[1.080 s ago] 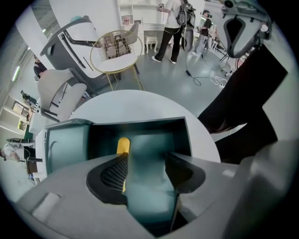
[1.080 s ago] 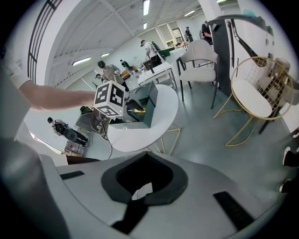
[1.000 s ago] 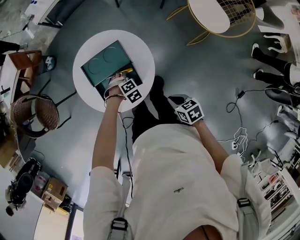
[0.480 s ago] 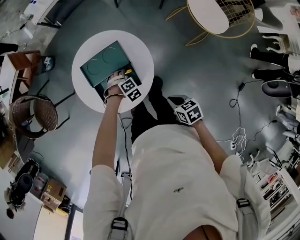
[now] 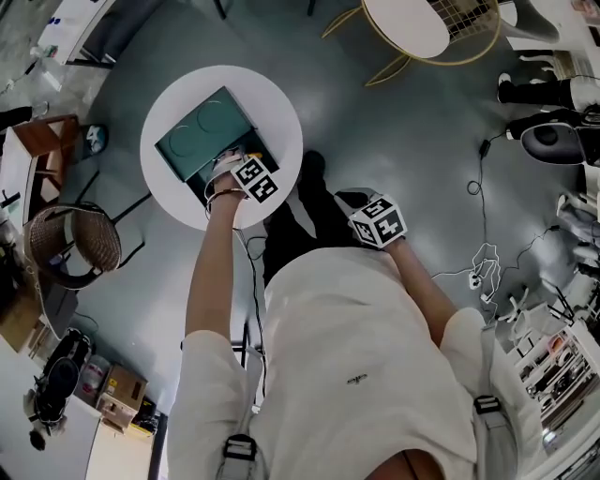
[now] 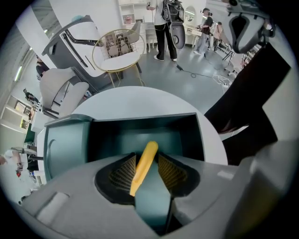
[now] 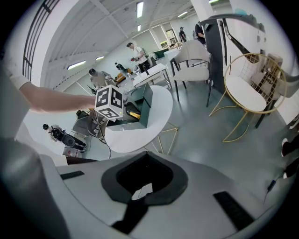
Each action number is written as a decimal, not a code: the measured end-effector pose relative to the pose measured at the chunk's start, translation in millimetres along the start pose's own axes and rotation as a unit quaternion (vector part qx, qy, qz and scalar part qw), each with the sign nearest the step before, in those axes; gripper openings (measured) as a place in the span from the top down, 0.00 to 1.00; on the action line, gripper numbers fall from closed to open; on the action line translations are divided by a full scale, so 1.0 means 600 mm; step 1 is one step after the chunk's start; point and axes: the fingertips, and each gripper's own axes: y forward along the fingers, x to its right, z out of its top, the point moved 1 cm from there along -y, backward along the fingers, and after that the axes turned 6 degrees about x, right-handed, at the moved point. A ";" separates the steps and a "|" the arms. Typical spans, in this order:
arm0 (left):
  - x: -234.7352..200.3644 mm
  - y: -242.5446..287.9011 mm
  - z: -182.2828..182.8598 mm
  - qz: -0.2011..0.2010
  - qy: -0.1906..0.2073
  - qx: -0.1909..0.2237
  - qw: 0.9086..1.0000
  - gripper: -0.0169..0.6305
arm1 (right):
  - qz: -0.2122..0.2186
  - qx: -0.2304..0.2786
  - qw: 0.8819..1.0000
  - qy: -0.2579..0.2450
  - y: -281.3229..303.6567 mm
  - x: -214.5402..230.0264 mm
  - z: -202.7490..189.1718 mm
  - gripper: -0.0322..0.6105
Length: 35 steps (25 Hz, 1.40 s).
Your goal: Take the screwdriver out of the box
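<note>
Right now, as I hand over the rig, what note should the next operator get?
Left hand-held gripper: pointing down into the open box on the round table, jaws closing around the yellow screwdriver, not yet clamped.
Right hand-held gripper: shut, empty, held away from the table.
Done: reach into the box.
Left: finish the grip, lift the screwdriver out.

A smooth grey floor (image 5: pixel 403 131) runs under a round white tabletop (image 5: pixel 277 108) and a second round table (image 5: pixel 412 23) on thin gold legs. A wicker chair (image 5: pixel 73 246) stands at the left, and loose cables (image 5: pixel 483 258) trail at the right. Strip lights (image 7: pixel 140 8) line the white ceiling.
</note>
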 end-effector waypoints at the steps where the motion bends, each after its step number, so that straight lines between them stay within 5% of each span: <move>1: 0.002 0.000 0.001 0.000 0.001 0.000 1.000 0.74 | -0.001 0.001 1.000 0.003 -0.002 0.001 0.000 0.94; 11: 0.021 -0.004 0.005 0.037 0.051 0.012 0.998 0.85 | -0.009 0.011 1.000 0.013 -0.012 0.004 -0.006 0.94; 23: -0.004 -0.050 -0.006 0.093 0.013 0.043 0.995 0.86 | 0.003 0.012 1.000 -0.010 0.003 -0.020 0.008 0.94; 30: -0.016 -0.108 0.000 0.128 -0.058 0.096 0.985 0.86 | 0.010 0.020 1.000 -0.021 0.012 -0.035 0.030 0.94; 35: -0.039 -0.172 -0.010 0.158 -0.126 0.129 0.971 0.86 | 0.021 0.031 0.999 -0.029 0.024 -0.054 0.063 0.94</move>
